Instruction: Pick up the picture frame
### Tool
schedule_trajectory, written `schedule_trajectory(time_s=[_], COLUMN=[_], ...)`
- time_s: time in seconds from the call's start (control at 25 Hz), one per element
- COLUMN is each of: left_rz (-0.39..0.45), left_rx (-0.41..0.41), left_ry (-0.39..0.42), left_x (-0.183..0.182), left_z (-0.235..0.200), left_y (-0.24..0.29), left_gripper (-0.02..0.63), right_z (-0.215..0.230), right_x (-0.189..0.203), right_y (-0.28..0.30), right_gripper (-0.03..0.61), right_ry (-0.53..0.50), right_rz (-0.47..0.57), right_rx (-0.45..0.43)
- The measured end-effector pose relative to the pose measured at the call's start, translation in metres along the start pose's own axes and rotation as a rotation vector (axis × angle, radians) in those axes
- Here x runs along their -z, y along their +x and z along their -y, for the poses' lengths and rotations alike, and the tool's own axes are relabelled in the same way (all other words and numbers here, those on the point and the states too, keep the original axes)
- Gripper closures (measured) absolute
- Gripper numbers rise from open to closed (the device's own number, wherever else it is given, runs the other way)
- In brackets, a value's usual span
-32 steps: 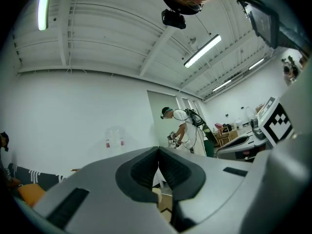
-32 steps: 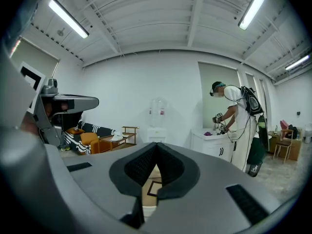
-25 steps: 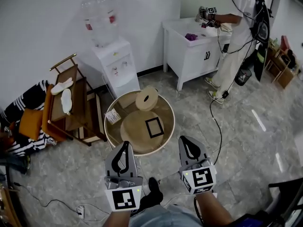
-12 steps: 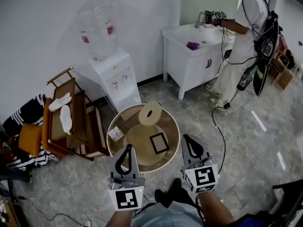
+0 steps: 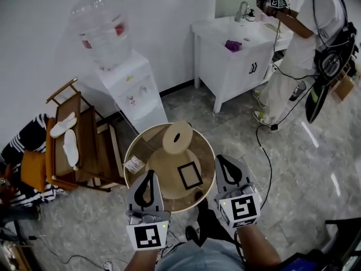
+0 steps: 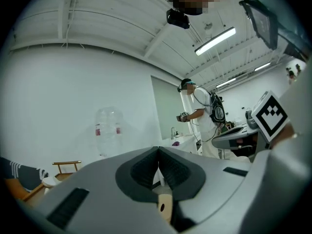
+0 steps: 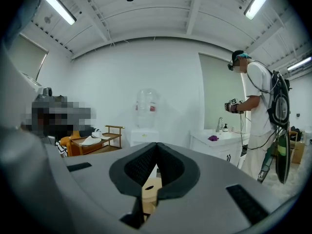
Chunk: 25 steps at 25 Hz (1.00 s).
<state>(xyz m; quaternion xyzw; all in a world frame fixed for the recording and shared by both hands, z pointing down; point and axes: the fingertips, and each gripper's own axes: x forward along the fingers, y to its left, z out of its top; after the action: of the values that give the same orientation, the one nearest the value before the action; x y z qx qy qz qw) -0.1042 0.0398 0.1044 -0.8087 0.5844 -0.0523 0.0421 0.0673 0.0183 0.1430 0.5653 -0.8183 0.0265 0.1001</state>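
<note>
Picture frame point(image 5: 190, 175) lies flat on the round wooden tabletop point(image 5: 161, 165), toward its near edge, long axis running away from the person. Left claw point(image 5: 150, 175) and right claw point(image 5: 221, 162) flank it, both clenched on nothing. The right one looks marginally nearer.

One picture frame point(image 5: 190, 175), two grippers point(image 5: 150, 174) point(image 5: 221, 161), one round table point(image 5: 210, 146), one water dispenser point(image 5: 128, 89), two slippers point(image 5: 62, 125) point(image 5: 71, 148), one person point(image 5: 299, 44).
</note>
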Motion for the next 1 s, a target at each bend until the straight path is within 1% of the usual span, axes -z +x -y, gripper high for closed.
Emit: schedule_trajectory(time_s=[0.12, 0.24, 0.36, 0.44, 0.6, 0.72, 0.8, 0.92, 1.0], left_rz=[-0.030, -0.055, -0.097, -0.135, -0.188, -0.227, -0.260, -0.314, -0.352], left_rx=[-0.011, -0.012, -0.011, -0.009, -0.006, -0.005, -0.005, -0.002, 0.004], left_ry=[0.009, 0.020, 0.019, 0.018, -0.002, -0.021, -0.033, -0.049, -0.056], left_x=[0.013, 0.028, 0.049, 0.066, 0.100, 0.130, 0.151, 0.183, 0.203], left_z=[-0.008, -0.014, -0.019, -0.022, -0.027, -0.028, -0.028, -0.024, -0.019], left_y=[0.035, 0.068, 0.096, 0.109, 0.136, 0.154, 0.160, 0.166, 0.167], left_gripper=[0.598, 0.598, 0.598, 0.598, 0.598, 0.598, 0.598, 0.598, 0.598], right_z=[0.010, 0.017, 0.019, 0.019, 0.022, 0.025, 0.025, 0.026, 0.025], right_x=[0.009, 0.023, 0.043, 0.061, 0.096, 0.131, 0.153, 0.182, 0.204], right_y=[0.034, 0.071, 0.103, 0.119, 0.152, 0.171, 0.180, 0.194, 0.198], right_gripper=[0.565, 0.565, 0.565, 0.565, 0.565, 0.565, 0.565, 0.565, 0.565], right_ry=[0.016, 0.014, 0.007, 0.015, 0.032, 0.041, 0.053, 0.061, 0.067], right_rz=[-0.026, -0.067, -0.145, -0.189, -0.195, -0.257, -0.289, -0.308, -0.343], right_rx=[-0.022, -0.064, -0.104, -0.122, -0.144, -0.167, -0.179, -0.190, -0.206])
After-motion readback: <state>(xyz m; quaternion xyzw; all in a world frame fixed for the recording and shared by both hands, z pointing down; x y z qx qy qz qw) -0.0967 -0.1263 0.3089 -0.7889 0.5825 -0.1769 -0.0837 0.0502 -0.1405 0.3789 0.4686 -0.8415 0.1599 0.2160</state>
